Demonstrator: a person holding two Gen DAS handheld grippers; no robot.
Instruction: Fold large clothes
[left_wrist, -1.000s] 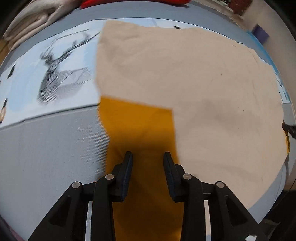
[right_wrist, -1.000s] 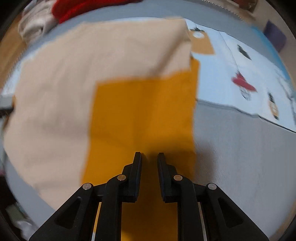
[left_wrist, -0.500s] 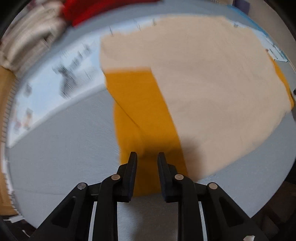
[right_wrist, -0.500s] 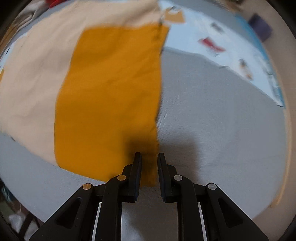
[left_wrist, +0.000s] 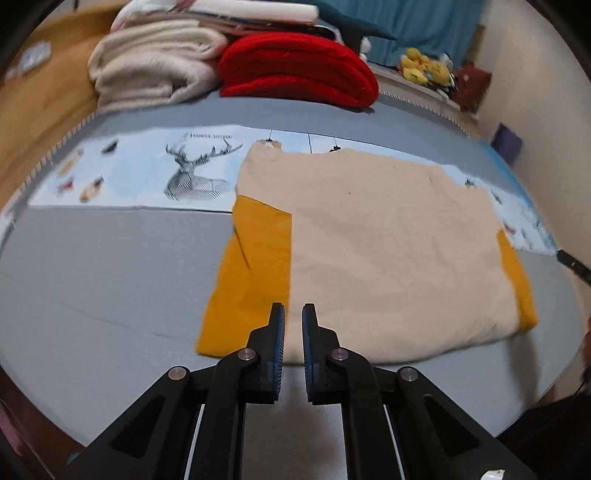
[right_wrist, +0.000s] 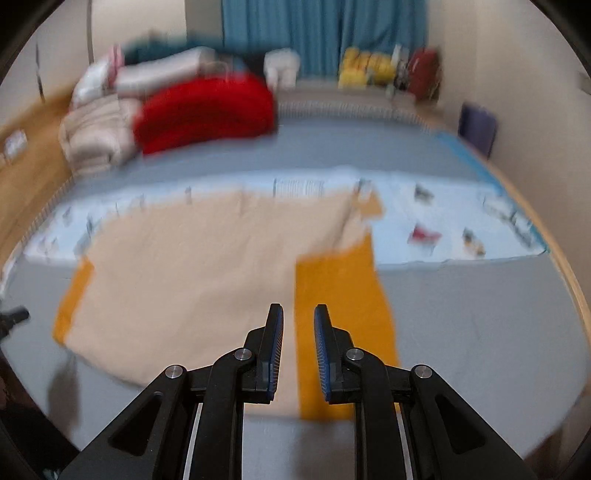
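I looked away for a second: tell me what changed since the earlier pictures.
Both grippers pulled up and back from the beige-and-mustard garment. The left gripper has just been closing, nothing between its jaws; the right gripper kept a narrow empty gap. The garment stayed flat on the grey bed.

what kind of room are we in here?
Most likely a bedroom: the cloth being folded lies on a wide bed with a grey sheet, folded blankets are stacked at its far end, and teal curtains and plush toys sit behind.
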